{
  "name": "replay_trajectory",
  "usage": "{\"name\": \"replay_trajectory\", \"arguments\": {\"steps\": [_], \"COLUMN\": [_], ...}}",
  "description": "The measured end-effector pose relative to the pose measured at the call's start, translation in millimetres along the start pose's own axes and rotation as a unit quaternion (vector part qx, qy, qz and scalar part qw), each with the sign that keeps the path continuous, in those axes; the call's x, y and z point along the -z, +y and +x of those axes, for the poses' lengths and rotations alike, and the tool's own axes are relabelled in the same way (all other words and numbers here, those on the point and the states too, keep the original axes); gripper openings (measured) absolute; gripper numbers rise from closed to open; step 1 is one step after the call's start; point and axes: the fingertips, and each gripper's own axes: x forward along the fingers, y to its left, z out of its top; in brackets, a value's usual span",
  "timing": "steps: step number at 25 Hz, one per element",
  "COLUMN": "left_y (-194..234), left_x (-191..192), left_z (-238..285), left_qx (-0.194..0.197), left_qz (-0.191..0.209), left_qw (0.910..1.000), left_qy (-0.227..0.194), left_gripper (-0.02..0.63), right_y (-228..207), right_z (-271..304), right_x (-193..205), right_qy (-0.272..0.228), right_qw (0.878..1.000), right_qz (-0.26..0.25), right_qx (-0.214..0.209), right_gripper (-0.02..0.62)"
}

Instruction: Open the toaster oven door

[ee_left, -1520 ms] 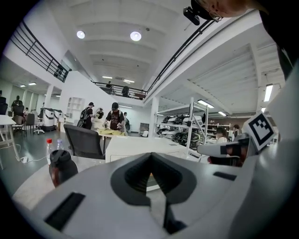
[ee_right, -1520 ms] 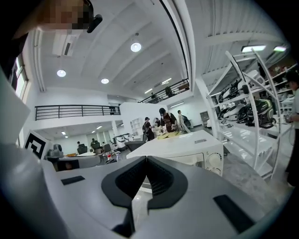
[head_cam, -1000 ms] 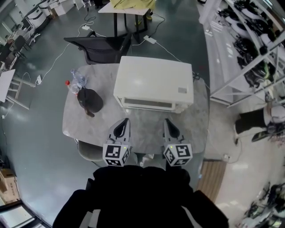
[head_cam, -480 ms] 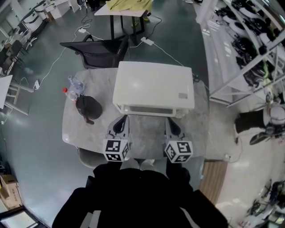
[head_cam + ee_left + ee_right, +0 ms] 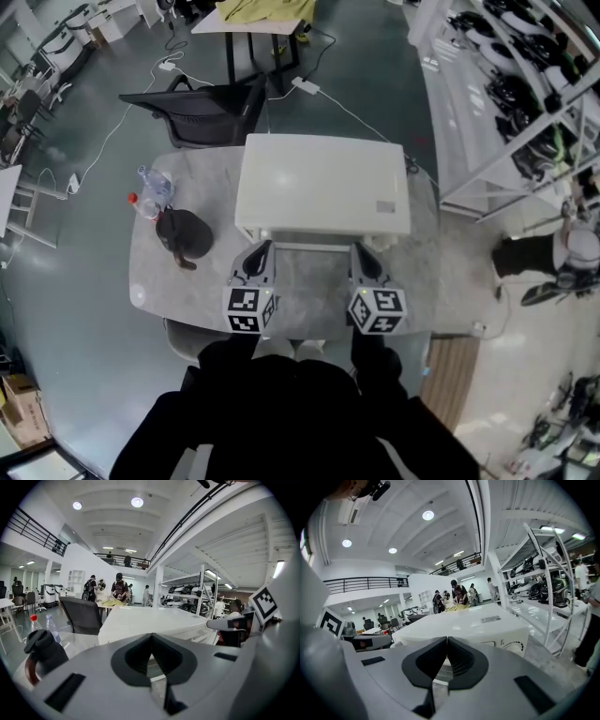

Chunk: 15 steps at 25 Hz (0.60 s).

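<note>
Closer now to the front of the toaster oven (image 5: 322, 192), my left claw (image 5: 255, 255) and right claw (image 5: 366, 257) hang over the near edge of the worktop (image 5: 178, 281), both squeezed shut, empty.

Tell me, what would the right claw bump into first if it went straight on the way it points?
Most likely the front of the white toaster oven, which stands directly ahead of the right claw. Its jaws are together and empty; the distance is hard to judge.
</note>
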Motion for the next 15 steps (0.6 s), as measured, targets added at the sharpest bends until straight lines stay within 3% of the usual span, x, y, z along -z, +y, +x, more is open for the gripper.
{"name": "replay_trajectory", "arguments": {"steps": [7,15], "left_y": [3.3,0.7], "left_x": [18.8,25.7], "left_z": [12.1,15.9], "left_qx": [0.002,-0.001], "left_qz": [-0.004,-0.006], "left_qw": [0.9994,0.9992], "left_qy": [0.035,0.039], "left_gripper": [0.003,0.003], "right_y": [-10.5,-18.7], "right_z": [9.0,12.6], "right_x": [15.5,24.1], "right_qy": [0.031,0.049], "right_qw": [0.999,0.999], "right_qz": [0.007,-0.006], "right_qx": [0.012,0.019], "right_gripper": [0.005,0.005]}}
